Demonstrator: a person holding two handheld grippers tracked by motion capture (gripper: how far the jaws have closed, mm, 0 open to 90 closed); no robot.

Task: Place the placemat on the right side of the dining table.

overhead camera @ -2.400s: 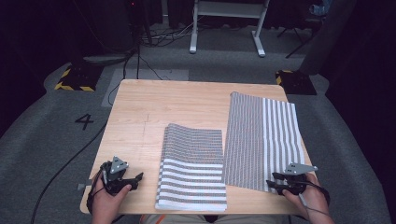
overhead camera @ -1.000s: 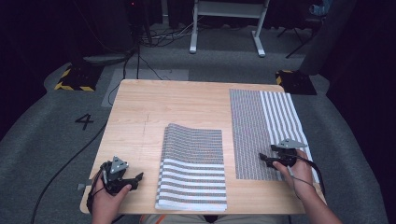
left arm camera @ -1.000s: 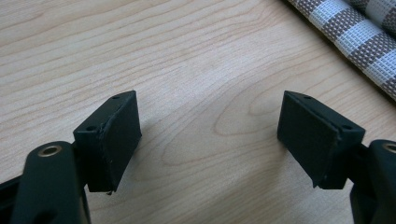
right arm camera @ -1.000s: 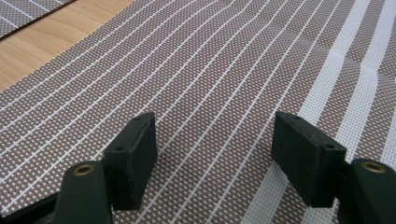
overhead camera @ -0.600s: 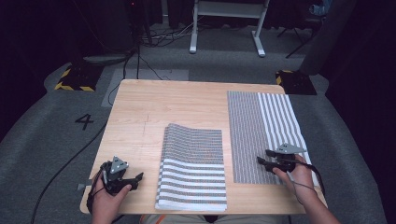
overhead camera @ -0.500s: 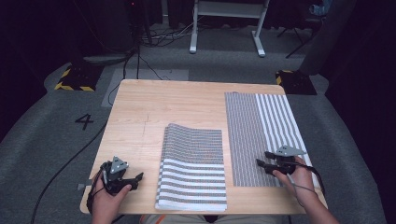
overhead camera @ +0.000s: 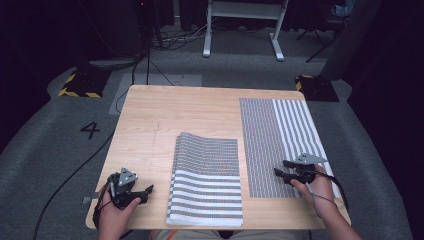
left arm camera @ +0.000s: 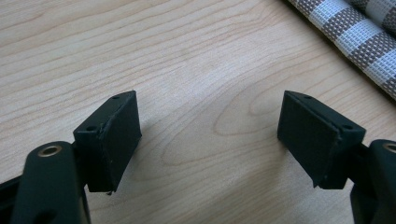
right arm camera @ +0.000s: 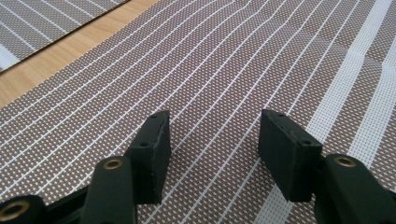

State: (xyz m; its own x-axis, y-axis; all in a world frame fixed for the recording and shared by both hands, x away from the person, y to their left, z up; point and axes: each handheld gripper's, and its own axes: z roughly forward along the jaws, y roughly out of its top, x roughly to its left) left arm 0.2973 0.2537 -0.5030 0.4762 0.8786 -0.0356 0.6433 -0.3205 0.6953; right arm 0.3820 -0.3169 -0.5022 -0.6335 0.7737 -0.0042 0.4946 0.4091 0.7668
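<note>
Pale wooden table [overhead camera: 165,115]: right gripper [overhead camera: 282,169], jaws apart and just narrowed, over flat brown-and-white striped woven placemat [overhead camera: 272,135]. Floppy, probably slippery; pinch its near edge. Left gripper [overhead camera: 148,190] gapes empty.

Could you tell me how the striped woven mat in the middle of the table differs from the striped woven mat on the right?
The middle striped mat looks folded or stacked, with layered edges at its near end; the right striped mat lies flat as a single sheet. The middle mat's stripes run across the table, the right mat's run away from the person. The right gripper sits over the right mat; no gripper is over the middle mat. Both are brown-and-white woven.
</note>
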